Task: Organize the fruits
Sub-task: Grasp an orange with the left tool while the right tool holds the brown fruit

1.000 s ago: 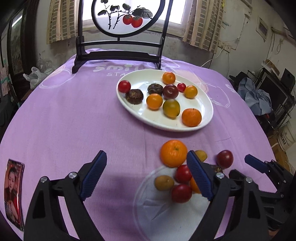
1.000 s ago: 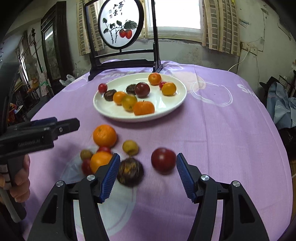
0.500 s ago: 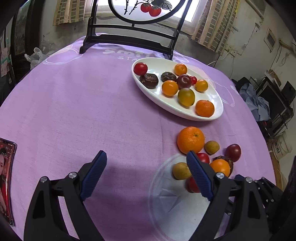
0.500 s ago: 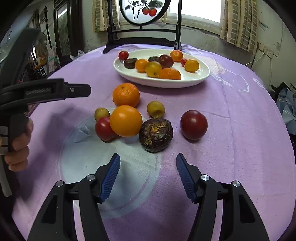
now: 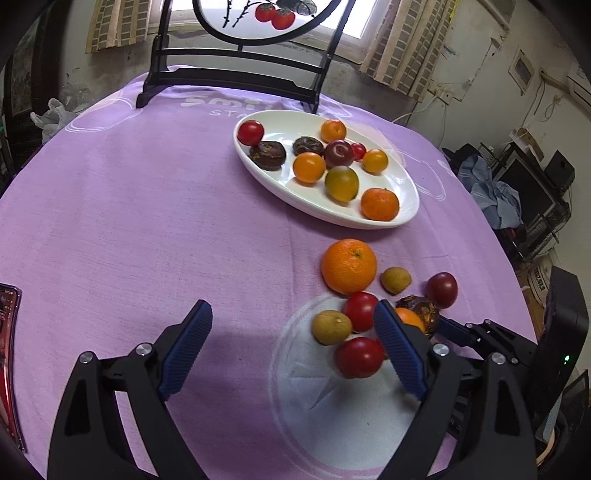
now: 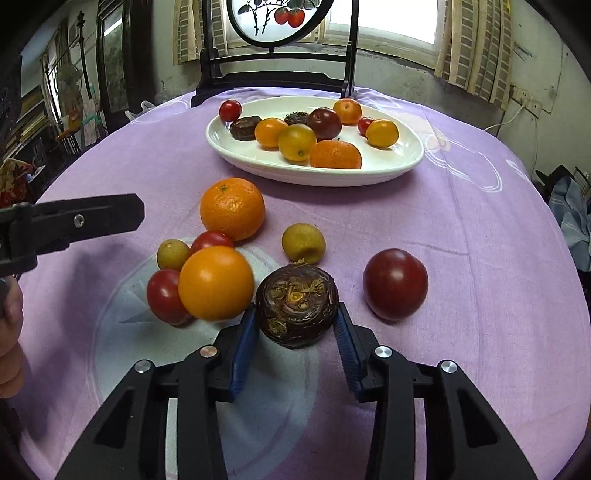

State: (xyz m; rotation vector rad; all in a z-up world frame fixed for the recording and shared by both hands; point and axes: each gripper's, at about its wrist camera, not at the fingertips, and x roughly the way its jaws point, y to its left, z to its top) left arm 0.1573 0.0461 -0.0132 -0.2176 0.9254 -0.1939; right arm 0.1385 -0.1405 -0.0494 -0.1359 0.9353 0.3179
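A white oval plate [image 6: 406,162] [image 5: 406,218] holds several fruits at the far side of the purple tablecloth. Loose fruits lie nearer: a big orange [image 6: 232,213] [image 5: 348,266], a smooth orange fruit [image 6: 216,282], red tomatoes [image 6: 164,297] [image 5: 359,356], small yellow fruits [image 6: 303,243] [image 5: 331,326], a dark red plum [image 6: 395,282] [image 5: 441,289] and a dark brown wrinkled fruit [image 6: 296,305] [image 5: 421,308]. My right gripper [image 6: 295,343] has its blue pads closed against the brown fruit's sides. My left gripper [image 5: 291,347] is open and empty, left of the pile.
A black wooden stand with a round painted screen [image 6: 273,22] stands behind the plate. A red phone-like item [image 5: 7,369] lies at the table's left edge. Clutter and a cloth [image 5: 495,195] sit off the table to the right.
My right gripper moved forward and narrowed its fingers around the dark brown fruit. My left gripper shifted slightly and stayed open.
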